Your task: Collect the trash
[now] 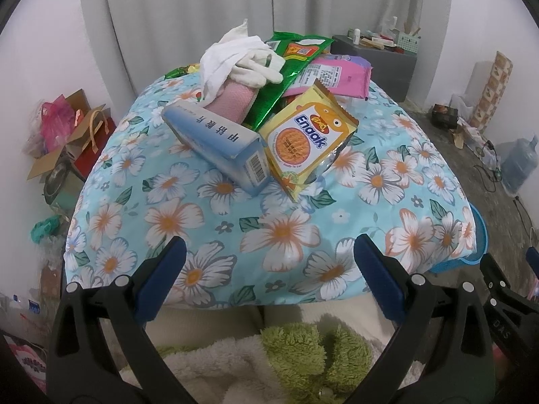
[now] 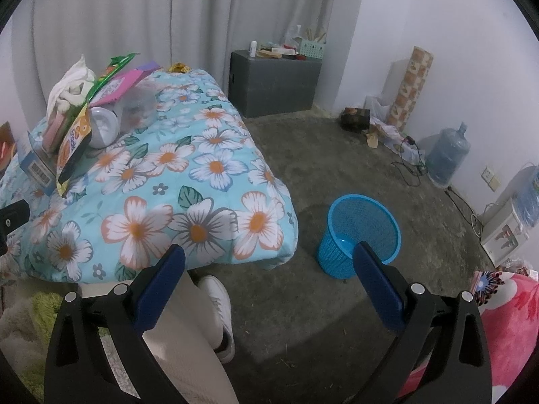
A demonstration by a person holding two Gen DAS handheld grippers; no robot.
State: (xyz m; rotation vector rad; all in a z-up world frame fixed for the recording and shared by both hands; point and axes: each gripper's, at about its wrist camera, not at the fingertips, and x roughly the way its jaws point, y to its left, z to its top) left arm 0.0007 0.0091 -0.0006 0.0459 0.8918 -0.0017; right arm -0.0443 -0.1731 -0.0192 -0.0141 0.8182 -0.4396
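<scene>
Left gripper wide open, empty | Enaak packet ahead | right gripper wide open, empty | blue basket just ahead

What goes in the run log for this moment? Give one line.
phase: before first pick | left gripper: open, empty | right gripper: open, empty | trash pile: on floral quilt | blue basket: on floor

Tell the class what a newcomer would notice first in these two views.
A heap of wrappers and boxes, topped by a yellow Enaak packet, sits on the flowered blue quilt. On the floor beside it stands a blue mesh bin. Both grippers, left and right, hang open.
</scene>
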